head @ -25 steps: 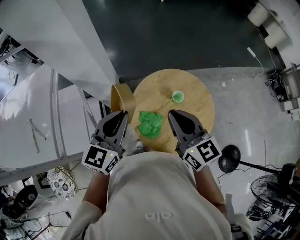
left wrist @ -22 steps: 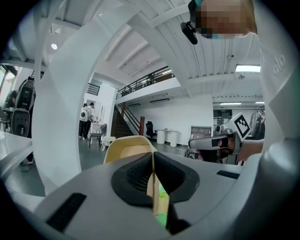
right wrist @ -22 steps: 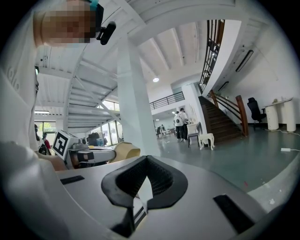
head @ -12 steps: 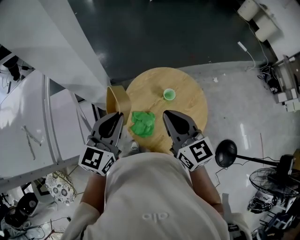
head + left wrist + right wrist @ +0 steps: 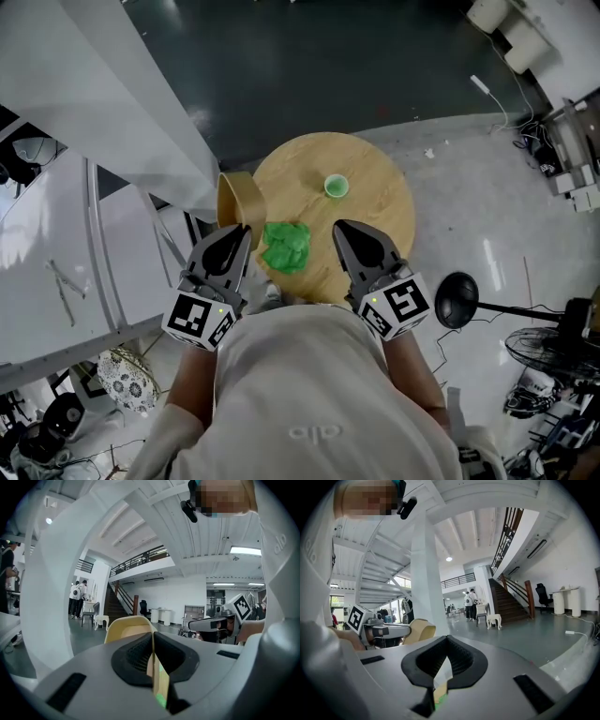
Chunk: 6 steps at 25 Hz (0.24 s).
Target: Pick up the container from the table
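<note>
A small green container [image 5: 337, 186] stands upright on the round wooden table [image 5: 384, 202], toward its far side. A crumpled green cloth [image 5: 286, 246] lies on the near left part of the table. My left gripper [image 5: 246, 229] hovers at the table's near left edge beside the cloth, jaws together and nothing in them. My right gripper [image 5: 338, 226] is over the near part of the table, short of the container, also shut and empty. In the left gripper view the jaws [image 5: 152, 634] show only a thin slit; the right gripper view [image 5: 447, 639] shows its pads meeting.
A yellow chair [image 5: 240, 199] stands against the table's left edge, just beyond my left gripper, and shows in both gripper views [image 5: 126, 626] [image 5: 418, 631]. White beams [image 5: 122, 103] run at the left. A black lamp base [image 5: 457, 309] and a fan [image 5: 548, 352] sit on the floor at right.
The table and container have slid a little left in the head view, so the container now sits almost straight beyond my right gripper. Both grippers stay shut.
</note>
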Motion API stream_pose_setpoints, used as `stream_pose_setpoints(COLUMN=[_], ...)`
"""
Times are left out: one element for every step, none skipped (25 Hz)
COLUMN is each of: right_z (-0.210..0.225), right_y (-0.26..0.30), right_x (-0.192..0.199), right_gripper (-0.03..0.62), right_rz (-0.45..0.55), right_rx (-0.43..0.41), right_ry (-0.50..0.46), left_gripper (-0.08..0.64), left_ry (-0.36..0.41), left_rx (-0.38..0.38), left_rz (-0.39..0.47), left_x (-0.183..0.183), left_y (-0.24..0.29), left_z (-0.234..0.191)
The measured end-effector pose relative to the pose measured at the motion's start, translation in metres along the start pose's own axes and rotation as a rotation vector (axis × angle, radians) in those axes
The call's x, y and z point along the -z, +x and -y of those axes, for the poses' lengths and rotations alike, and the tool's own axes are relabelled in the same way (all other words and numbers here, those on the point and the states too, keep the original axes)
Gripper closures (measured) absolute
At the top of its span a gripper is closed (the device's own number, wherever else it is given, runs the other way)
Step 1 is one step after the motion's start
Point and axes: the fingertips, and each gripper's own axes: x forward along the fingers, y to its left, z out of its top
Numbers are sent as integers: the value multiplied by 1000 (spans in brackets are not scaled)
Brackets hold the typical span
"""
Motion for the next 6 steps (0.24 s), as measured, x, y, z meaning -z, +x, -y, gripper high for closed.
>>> stream_pose_setpoints(right_z=[1,2,2,2,2,2], right_y=[-1,-2,-3,-4,-4,-5], right_x=[1,1,2,2,2,3], right_gripper=[568,568,568,568,568,568], right_rz=[0,1,1,1,0,-1], right_rx=[3,5,7,9,11,13], right_ry=[2,3,3,4,5,6], left_gripper=[531,531,531,531,531,531], left_ry=[0,1,1,1,0,-2], left_rx=[1,2,3,4,5,6], left_rz=[-2,-3,-4,-5,-5,-5], left_x=[1,1,2,2,3,3], left_y=[1,1,1,1,1,0], left_z=[1,2,3,4,4,4])
